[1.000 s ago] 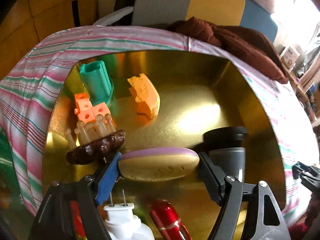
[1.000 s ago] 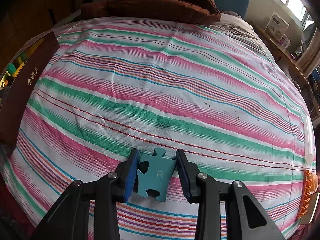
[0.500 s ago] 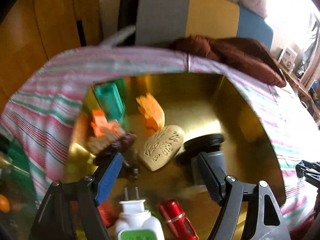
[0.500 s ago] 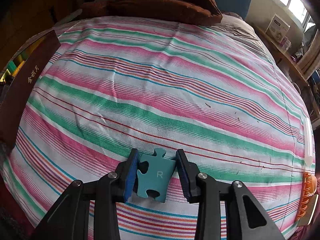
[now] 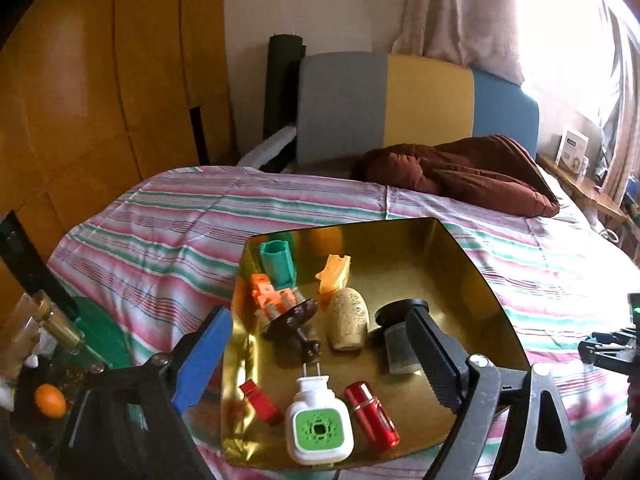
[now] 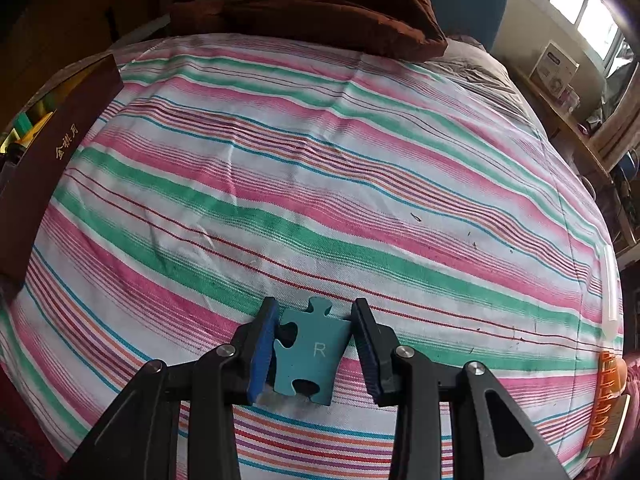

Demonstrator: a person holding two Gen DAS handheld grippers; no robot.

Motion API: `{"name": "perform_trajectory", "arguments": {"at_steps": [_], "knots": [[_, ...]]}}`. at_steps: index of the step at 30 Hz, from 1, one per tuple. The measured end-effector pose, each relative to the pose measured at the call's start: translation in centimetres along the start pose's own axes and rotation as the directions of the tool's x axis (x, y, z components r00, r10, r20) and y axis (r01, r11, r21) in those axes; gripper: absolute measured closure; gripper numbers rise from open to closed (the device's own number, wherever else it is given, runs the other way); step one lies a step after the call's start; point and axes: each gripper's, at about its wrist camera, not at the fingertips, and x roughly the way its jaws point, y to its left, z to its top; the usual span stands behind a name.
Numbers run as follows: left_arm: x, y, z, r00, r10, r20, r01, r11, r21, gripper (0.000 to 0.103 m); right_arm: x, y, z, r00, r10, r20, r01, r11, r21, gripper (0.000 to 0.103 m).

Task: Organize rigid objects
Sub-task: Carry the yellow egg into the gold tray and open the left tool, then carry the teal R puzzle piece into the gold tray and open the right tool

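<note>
Teal puzzle piece [image 6: 310, 354] marked R, upright over the striped bedspread [image 6: 320, 184]

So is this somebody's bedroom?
Most likely a bedroom. A bed with a striped sheet fills both views, a padded headboard stands behind it, and a curtain hangs by a bright window.

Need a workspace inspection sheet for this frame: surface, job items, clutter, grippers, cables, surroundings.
Surface: striped bedsheet; gold tray rests on it.
Job's things: tan oval stone, white plug-in, red lipstick tube, orange wedge, teal tube in the tray; teal puzzle piece in the right gripper.
Clutter: orange fruit on the left side.
Grippers: left gripper opening, nothing between; right shut on the piece.
Cables: nothing seen.
Surroundings: brown blanket, headboard.
</note>
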Motion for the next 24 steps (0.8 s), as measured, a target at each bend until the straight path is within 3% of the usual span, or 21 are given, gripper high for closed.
{"name": "perform_trajectory", "arguments": {"at_steps": [18, 24], "knots": [[-0.6, 2.7, -1.9, 0.999, 0.016, -0.030, -0.018, 0.998, -0.058, 0.013, -0.3, 0.4, 0.6, 0.999, -0.037, -0.024, 0.037, 0.999, 0.016, 0.066], [-0.5, 3.5, -2.4, 0.999, 0.019, -0.040, -0.022, 0.997, -0.078, 0.013, -2.1, 2.0, 2.2, 1.000, 0.005, 0.016, -0.006, 1.000, 0.030, 0.066]]}}
